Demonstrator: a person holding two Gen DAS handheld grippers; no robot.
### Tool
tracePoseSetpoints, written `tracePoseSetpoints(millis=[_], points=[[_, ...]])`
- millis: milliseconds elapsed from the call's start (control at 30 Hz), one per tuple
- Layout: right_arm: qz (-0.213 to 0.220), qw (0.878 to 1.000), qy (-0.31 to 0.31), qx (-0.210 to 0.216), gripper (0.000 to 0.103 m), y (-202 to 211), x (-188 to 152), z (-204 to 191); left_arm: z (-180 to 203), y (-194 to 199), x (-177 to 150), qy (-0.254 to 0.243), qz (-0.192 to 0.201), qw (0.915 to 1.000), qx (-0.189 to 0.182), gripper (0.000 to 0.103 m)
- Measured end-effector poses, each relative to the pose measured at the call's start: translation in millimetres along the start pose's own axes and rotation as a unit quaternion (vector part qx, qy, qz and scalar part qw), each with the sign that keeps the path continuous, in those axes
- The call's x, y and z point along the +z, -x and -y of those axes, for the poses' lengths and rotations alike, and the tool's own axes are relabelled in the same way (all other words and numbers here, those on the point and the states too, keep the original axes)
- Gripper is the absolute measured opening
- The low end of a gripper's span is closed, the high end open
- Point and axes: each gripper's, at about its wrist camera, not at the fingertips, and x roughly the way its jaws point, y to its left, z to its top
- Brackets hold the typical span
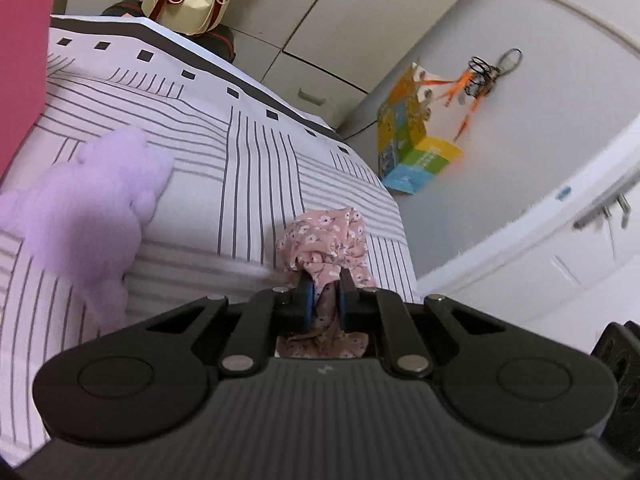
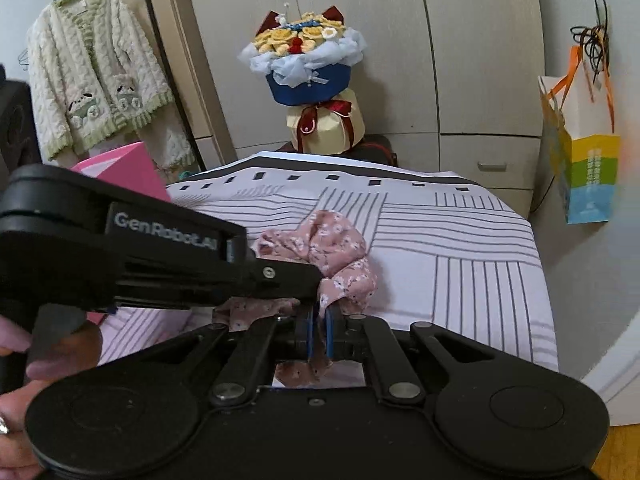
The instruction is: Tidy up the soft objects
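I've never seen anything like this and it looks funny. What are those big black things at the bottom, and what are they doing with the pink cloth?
Those black things are two hand-held grabbers, each with two fingers; a person squeezes one in each hand. Each grabber carries a camera looking along its fingers, so one picture comes from the left gripper and one from the right gripper. Both are pinched shut on the same pink flowered cloth, which lies bunched on a striped sheet. A fluffy purple toy lies nearby on the sheet, and part of a pink box shows at the left edge.

Both wrist views close, low over bed (image 1: 248,168) — share floral cloth (image 2: 320,244).
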Motion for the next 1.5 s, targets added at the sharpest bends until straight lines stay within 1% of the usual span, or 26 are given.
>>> tracePoseSetpoints(millis=[167,300,367,467,567,700,800,967,1167,1233,1367,1500], points=[[0.022,0.999,0.018,-0.018,0.009,27,-17,-24,7,28,-20,-0.031,0.008,0.9995,-0.005,0.011],[0.033,0.999,0.010,-0.016,0.009,49,-31,-37,8,53,-37,-0.051,0.011,0.9985,-0.015,0.011],[0.040,0.999,0.014,-0.017,0.009,57,-38,-46,9,66,-49,-0.069,0.022,0.9973,-0.014,0.010],[0.046,0.999,0.007,-0.016,0.009,67,-51,-61,8,84,-64,-0.084,0.027,0.9961,-0.005,0.011],[0.059,0.998,0.008,-0.020,0.009,80,-63,-77,5,104,-75,-0.101,0.032,0.9943,-0.010,0.011],[0.059,0.998,0.004,-0.015,0.009,95,-79,-92,4,124,-93,-0.131,0.028,0.9910,-0.010,0.010],[0.051,0.999,0.005,-0.016,0.009,108,-87,-105,3,141,-101,-0.140,0.016,0.9898,-0.017,0.010],[0.032,0.999,0.013,-0.009,0.009,133,-88,-127,1,172,-108,-0.149,0.001,0.9882,-0.036,0.011],[0.025,0.999,0.045,0.001,0.009,160,-84,-152,-2,211,-112,-0.150,0.001,0.9867,-0.063,0.011],[0.026,0.998,0.055,0.009,0.009,169,-81,-161,-3,225,-112,-0.153,0.006,0.9858,-0.070,0.011],[0.029,0.997,0.060,0.050,0.009,181,-73,-174,-5,257,-112,-0.183,0.022,0.9803,-0.071,0.011],[0.046,0.992,0.082,0.079,0.009,185,-61,-196,-10,291,-105,-0.210,0.056,0.9738,-0.067,0.012]])
